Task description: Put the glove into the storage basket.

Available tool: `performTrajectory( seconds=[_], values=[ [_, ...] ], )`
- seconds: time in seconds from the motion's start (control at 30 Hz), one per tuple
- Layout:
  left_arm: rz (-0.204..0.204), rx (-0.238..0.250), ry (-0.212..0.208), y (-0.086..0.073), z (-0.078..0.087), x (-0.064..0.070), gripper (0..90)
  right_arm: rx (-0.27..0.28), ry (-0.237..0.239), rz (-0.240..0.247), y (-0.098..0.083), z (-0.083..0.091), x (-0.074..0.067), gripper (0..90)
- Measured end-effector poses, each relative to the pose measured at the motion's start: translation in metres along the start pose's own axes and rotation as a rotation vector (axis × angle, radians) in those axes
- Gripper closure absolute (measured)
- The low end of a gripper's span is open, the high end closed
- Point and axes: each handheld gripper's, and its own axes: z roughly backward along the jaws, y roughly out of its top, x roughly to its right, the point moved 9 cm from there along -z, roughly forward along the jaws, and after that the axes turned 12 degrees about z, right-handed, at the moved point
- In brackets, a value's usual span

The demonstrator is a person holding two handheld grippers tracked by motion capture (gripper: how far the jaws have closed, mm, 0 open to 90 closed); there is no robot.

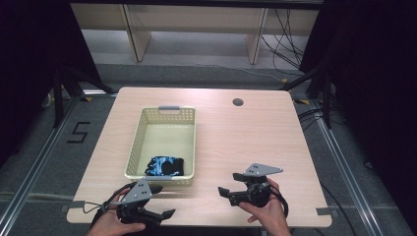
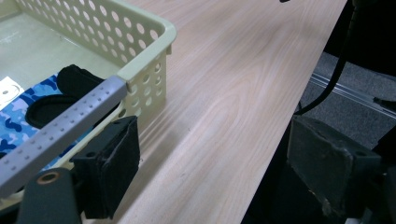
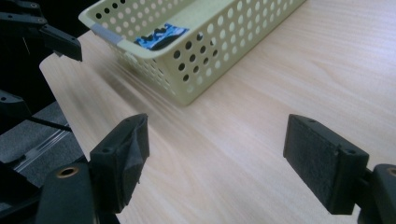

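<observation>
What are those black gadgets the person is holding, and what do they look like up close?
Each is a black hand-held gripper, the left and the right, with two blocky jaws faced in dark, worn padding. A grey three-cornered plate with small holes sits on top of each, and a black cable trails from each. Brass-coloured screw holes show near the jaw bases. No sleeves are visible.

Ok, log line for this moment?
left gripper: open, empty | right gripper: open, empty | blue-black cloth: in basket | table: otherwise bare

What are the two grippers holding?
Nothing. The left hand-held gripper and right hand-held gripper are both open and empty, near the basket.
</observation>
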Motion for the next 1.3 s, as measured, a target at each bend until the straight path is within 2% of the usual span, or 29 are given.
performTrajectory(
  seconds=[0.03, 0.07, 0.1, 0.13, 0.17, 0.2, 0.23, 0.3, 0.37, 0.4, 0.43, 0.47, 0.5, 0.57, 0.67, 0.7, 0.73, 0.8, 0.83, 0.87, 0.9, 0.97, 1.0, 1.03, 1.07, 1.1, 1.23, 1.27, 1.3],
  values=[
    [-0.030, -0.006, 0.001, -0.001, 0.000, -0.002, 16.7, -0.007, 0.000, -0.029, -0.002, 0.000, -0.003, 23.4],
    [-0.002, -0.013, -0.002, -0.005, -0.001, 0.000, 16.7, -0.012, -0.011, 0.000, -0.004, 0.000, 0.000, 23.4],
    [-0.024, -0.007, -0.008, -0.005, -0.003, -0.001, 16.7, -0.010, -0.001, -0.017, -0.006, 0.000, -0.002, 23.4],
    [-0.002, -0.018, -0.008, -0.008, -0.003, 0.000, 16.7, -0.024, 0.001, -0.041, -0.008, 0.001, -0.005, 23.3],
    [-0.033, -0.025, -0.005, -0.009, -0.004, -0.002, 16.7, -0.016, -0.007, 0.016, -0.009, 0.000, -0.001, 23.2],
    [-0.023, -0.037, -0.005, -0.011, -0.004, -0.001, 16.7, -0.030, -0.003, -0.031, -0.012, 0.001, -0.005, 23.1],
    [0.009, -0.018, -0.009, -0.011, -0.006, 0.001, 16.7, -0.018, 0.002, -0.019, -0.012, 0.001, -0.005, 23.0],
    [-0.024, -0.037, -0.004, -0.014, -0.006, -0.001, 16.7, -0.019, -0.008, -0.004, -0.015, 0.002, -0.003, 23.0],
    [-0.006, -0.034, -0.007, -0.016, -0.008, 0.001, 16.7, -0.021, -0.001, -0.007, -0.018, 0.003, -0.005, 22.8],
    [-0.022, -0.050, 0.005, -0.018, -0.008, -0.001, 16.7, -0.021, 0.000, -0.029, -0.020, 0.004, -0.007, 22.8],
    [-0.018, -0.041, 0.001, -0.019, -0.009, 0.000, 16.6, -0.018, -0.001, -0.002, -0.021, 0.004, -0.005, 22.7],
    [-0.038, -0.048, 0.002, -0.020, -0.008, -0.001, 16.6, -0.035, -0.010, -0.033, -0.023, 0.007, -0.007, 22.7],
    [-0.021, -0.047, 0.001, -0.022, -0.009, 0.001, 16.6, -0.024, -0.008, 0.001, -0.024, 0.007, -0.005, 22.7],
    [-0.012, -0.049, -0.004, -0.024, -0.009, 0.001, 16.6, -0.020, -0.007, -0.031, -0.026, 0.009, -0.008, 22.6],
    [-0.039, -0.057, 0.007, -0.026, -0.008, -0.001, 16.5, -0.019, -0.011, -0.018, -0.030, 0.012, -0.007, 22.4],
    [-0.059, -0.056, 0.006, -0.026, -0.007, -0.002, 16.5, -0.039, -0.013, -0.062, -0.033, 0.015, -0.011, 21.9],
    [-0.037, -0.038, 0.002, -0.026, -0.009, 0.000, 16.5, -0.030, -0.015, -0.040, -0.034, 0.015, -0.010, 21.7],
    [-0.057, -0.056, 0.007, -0.029, -0.008, -0.003, 16.4, -0.023, -0.014, -0.015, -0.037, 0.015, -0.010, 21.3],
    [-0.010, -0.044, -0.005, -0.030, -0.009, 0.001, 16.4, -0.037, -0.014, -0.044, -0.040, 0.016, -0.013, 21.0],
    [-0.013, -0.046, -0.007, -0.031, -0.010, 0.000, 16.4, -0.035, -0.018, -0.020, -0.042, 0.016, -0.011, 20.3],
    [-0.057, -0.067, 0.008, -0.032, -0.009, -0.004, 16.4, -0.053, -0.030, -0.040, -0.044, 0.017, -0.013, 19.5],
    [-0.041, -0.074, 0.014, -0.036, -0.011, -0.003, 16.3, -0.059, -0.020, -0.016, -0.049, 0.016, -0.014, 18.0],
    [-0.038, -0.077, 0.011, -0.037, -0.011, -0.002, 16.3, -0.079, -0.014, -0.039, -0.053, 0.018, -0.018, 17.8],
    [-0.040, -0.079, 0.012, -0.038, -0.012, -0.002, 16.3, -0.068, -0.018, -0.007, -0.053, 0.016, -0.016, 17.4],
    [-0.032, -0.079, -0.003, -0.040, -0.013, 0.000, 16.3, -0.081, -0.029, -0.005, -0.056, 0.018, -0.016, 16.9],
    [-0.040, -0.089, 0.006, -0.042, -0.014, -0.001, 16.3, -0.088, -0.022, -0.026, -0.057, 0.018, -0.019, 17.0],
    [-0.040, -0.103, -0.003, -0.047, -0.017, 0.003, 16.2, -0.095, -0.041, -0.008, -0.063, 0.021, -0.019, 17.0],
    [-0.071, -0.113, -0.002, -0.048, -0.017, 0.002, 16.2, -0.093, -0.033, 0.002, -0.064, 0.021, -0.020, 17.0],
    [-0.051, -0.122, 0.001, -0.050, -0.017, 0.003, 16.2, -0.104, -0.038, -0.005, -0.065, 0.022, -0.021, 17.0]
  ],
)
